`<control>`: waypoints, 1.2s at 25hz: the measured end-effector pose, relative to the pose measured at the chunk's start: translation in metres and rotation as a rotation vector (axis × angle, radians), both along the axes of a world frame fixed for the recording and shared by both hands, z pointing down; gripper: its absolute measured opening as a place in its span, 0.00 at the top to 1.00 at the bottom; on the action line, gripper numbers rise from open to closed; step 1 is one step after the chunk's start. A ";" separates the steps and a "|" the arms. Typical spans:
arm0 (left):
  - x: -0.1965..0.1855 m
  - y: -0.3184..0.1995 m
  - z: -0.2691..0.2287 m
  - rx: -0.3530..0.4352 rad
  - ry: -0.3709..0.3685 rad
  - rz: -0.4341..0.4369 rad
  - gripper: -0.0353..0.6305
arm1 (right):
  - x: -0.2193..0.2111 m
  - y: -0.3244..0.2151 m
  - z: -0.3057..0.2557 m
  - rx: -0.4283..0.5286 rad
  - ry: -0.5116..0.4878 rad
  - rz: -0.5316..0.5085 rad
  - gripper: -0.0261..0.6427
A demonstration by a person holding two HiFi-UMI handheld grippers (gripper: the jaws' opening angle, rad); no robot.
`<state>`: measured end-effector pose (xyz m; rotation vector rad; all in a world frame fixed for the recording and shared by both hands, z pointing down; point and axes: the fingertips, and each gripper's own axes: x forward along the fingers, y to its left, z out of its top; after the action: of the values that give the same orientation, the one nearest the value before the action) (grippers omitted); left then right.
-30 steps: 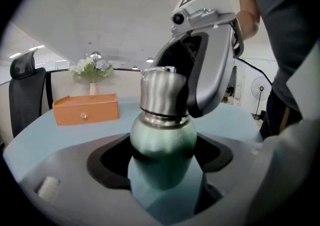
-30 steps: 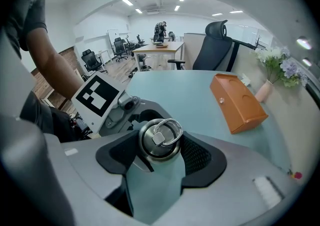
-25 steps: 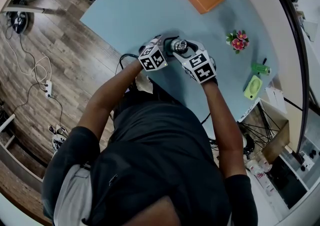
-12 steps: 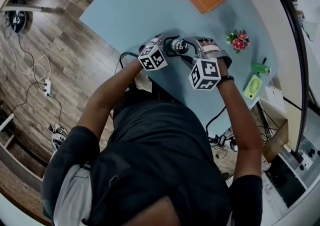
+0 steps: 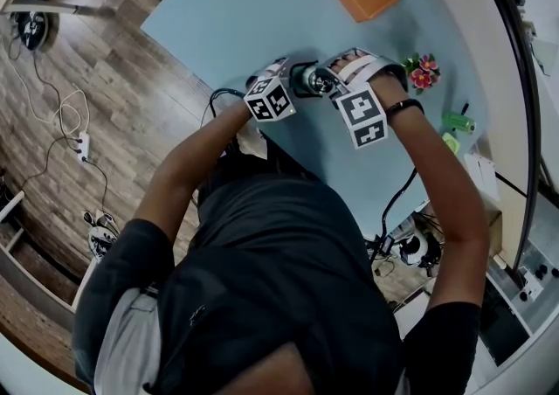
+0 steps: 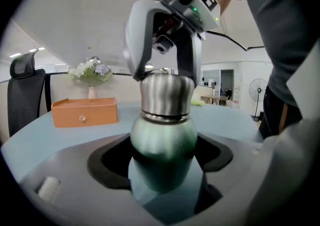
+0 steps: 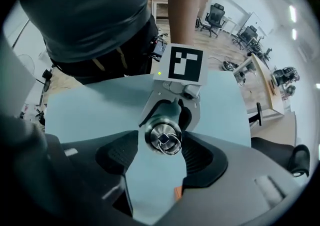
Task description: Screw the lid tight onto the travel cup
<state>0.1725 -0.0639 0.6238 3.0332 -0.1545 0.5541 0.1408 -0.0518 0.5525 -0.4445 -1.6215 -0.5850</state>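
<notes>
Currently: left gripper (image 6: 162, 170) clamped on the green body of the travel cup (image 6: 162, 135). Cup is upright, upper centre of the head view, by the near edge of the blue table (image 5: 262, 9). Right gripper (image 7: 160, 151) has its jaws spread wide around the steel lid (image 7: 163, 137), released, not clamping it. Lid sits on the cup.

Bright, even indoor light. Ceiling lights (image 6: 40, 48) at 9 o'clock in left gripper view, 2 o'clock in right. Soft sheen on cup (image 6: 162, 140); faint shadows on desk (image 5: 244, 9). Fisheye bending, black corners. Close foreground blurred in gripper views.
</notes>
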 end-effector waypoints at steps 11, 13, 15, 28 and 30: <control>-0.001 0.000 0.000 -0.001 -0.003 -0.004 0.32 | -0.006 -0.005 0.002 -0.095 -0.179 0.375 0.62; 0.000 0.000 0.001 0.000 -0.004 -0.006 0.32 | -0.005 -0.007 0.003 -0.096 -0.236 0.556 0.62; 0.000 0.000 0.000 0.001 -0.002 -0.008 0.32 | -0.004 -0.009 0.003 -0.083 -0.302 0.750 0.62; -0.001 -0.001 -0.001 0.005 0.001 -0.028 0.32 | 0.001 -0.015 0.000 0.084 -0.590 1.590 0.62; -0.001 -0.001 0.000 0.004 0.001 -0.028 0.32 | 0.002 -0.015 0.000 0.082 -0.584 1.586 0.62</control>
<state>0.1715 -0.0647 0.6238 3.0300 -0.1986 0.5508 0.1424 -0.0665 0.5524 1.1447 -1.9020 0.4923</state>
